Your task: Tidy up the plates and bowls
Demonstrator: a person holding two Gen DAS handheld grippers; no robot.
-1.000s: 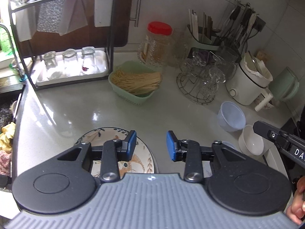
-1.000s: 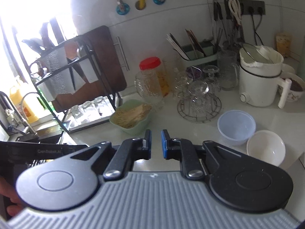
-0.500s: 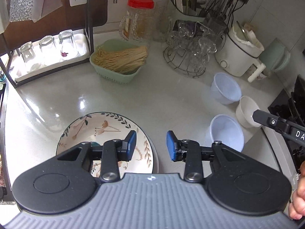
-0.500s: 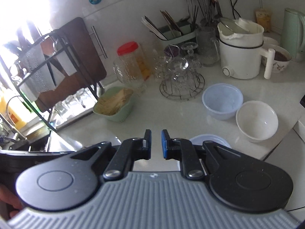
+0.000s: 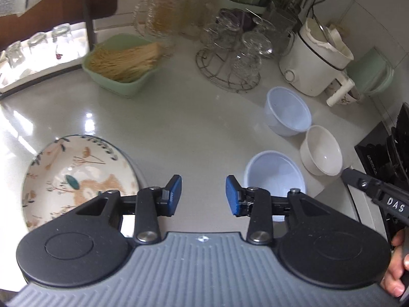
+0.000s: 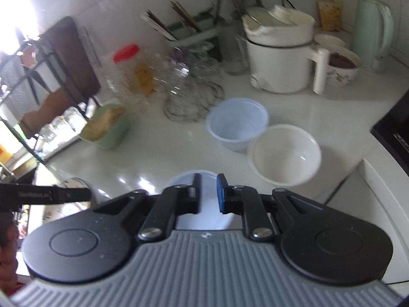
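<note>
A floral plate (image 5: 76, 176) lies on the counter at the lower left of the left wrist view. Three bowls stand to the right: a near pale blue bowl (image 5: 274, 176), a white bowl (image 5: 321, 151) and a far pale blue bowl (image 5: 287, 113). My left gripper (image 5: 203, 195) is open and empty above the counter between the plate and the near blue bowl. My right gripper (image 6: 208, 193) has its jaws a narrow gap apart and empty, above the near blue bowl (image 6: 189, 179). The white bowl (image 6: 285, 154) and far blue bowl (image 6: 236, 122) stand beyond it.
A green basket of noodles (image 5: 122, 64), a red-lidded jar (image 5: 163, 7), a wire rack of glasses (image 5: 230, 56) and a white cooker (image 5: 317, 61) line the back. A kettle (image 6: 373, 28) stands at the far right. A black hob (image 5: 383, 151) borders the counter's right edge.
Both grippers have tilted downward and moved forward, so the plate and all three bowls came into view. The left jaws stayed open, the right jaws stayed narrow.
</note>
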